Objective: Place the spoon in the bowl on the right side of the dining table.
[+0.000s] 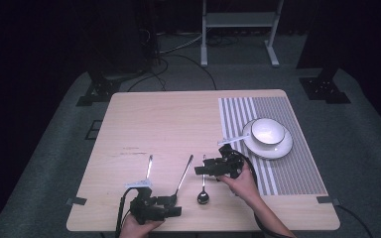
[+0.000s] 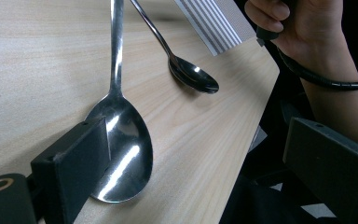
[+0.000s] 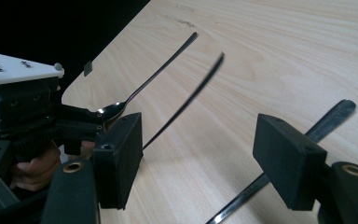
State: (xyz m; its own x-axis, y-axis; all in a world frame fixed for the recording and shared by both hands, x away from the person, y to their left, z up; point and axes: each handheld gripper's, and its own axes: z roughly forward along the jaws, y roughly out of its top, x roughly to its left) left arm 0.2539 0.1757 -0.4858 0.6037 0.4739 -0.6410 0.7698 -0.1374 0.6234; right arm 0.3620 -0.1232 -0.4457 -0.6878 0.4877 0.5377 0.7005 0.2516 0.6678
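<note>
Three metal spoons lie side by side on the wooden table (image 1: pixel 178 119). In the left gripper view, the large middle spoon (image 2: pixel 121 149) has its bowl right beside one jaw of my open left gripper (image 2: pixel 200 168), whose other jaw hangs past the table edge. The right spoon (image 2: pixel 193 77) lies farther off. In the right gripper view, my right gripper (image 3: pixel 205 163) is open with the right spoon's handle (image 3: pixel 326 123) running between its jaws. From above, the left gripper (image 1: pixel 176 206) is at the front edge and the right gripper (image 1: pixel 201 169) is over the right spoon (image 1: pixel 203 196).
A striped placemat (image 1: pixel 297 163) covers the table's right side, with a white plate (image 1: pixel 283 148), a bowl (image 1: pixel 268 130) and a white spoon (image 1: pixel 233 140) on it. The leftmost spoon (image 1: pixel 149 166) lies above my left hand. Stands and cables are on the floor beyond.
</note>
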